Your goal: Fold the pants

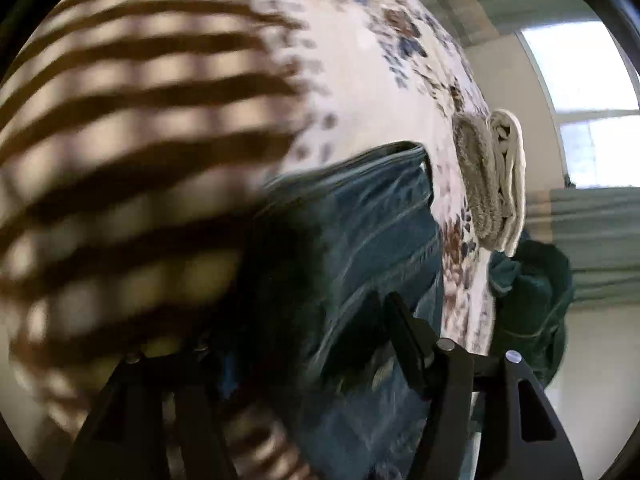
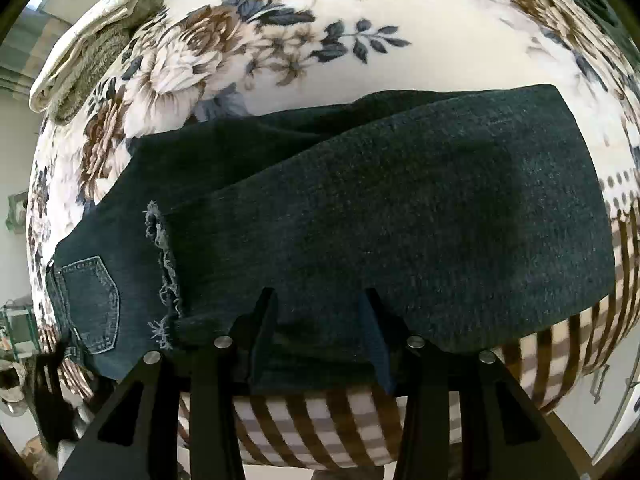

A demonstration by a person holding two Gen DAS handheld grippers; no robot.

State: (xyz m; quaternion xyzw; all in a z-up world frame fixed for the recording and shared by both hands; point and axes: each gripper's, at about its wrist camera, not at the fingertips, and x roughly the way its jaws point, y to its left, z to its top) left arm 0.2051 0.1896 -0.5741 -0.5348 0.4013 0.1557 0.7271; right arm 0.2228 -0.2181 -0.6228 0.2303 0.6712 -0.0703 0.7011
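Note:
Dark blue jeans (image 2: pixel 380 200) lie folded lengthwise on a floral bedspread (image 2: pixel 320 64), back pocket (image 2: pixel 90 304) at the left, frayed hem (image 2: pixel 162 264) folded over near it. My right gripper (image 2: pixel 320 312) is open, its fingers apart just above the near edge of the jeans, holding nothing. In the blurred left wrist view the jeans (image 1: pixel 360 248) run up the middle. My left gripper (image 1: pixel 320 344) hangs over them; only its right finger (image 1: pixel 404 336) shows clearly, and the jaws look apart.
A stack of folded towels (image 2: pixel 80 52) lies at the bed's far left corner, also in the left wrist view (image 1: pixel 492 184). A brown-and-white checked border (image 2: pixel 320 424) runs along the bed's near edge. A dark green cloth (image 1: pixel 532 300) hangs beyond the bed. A bright window (image 1: pixel 592 112) is behind.

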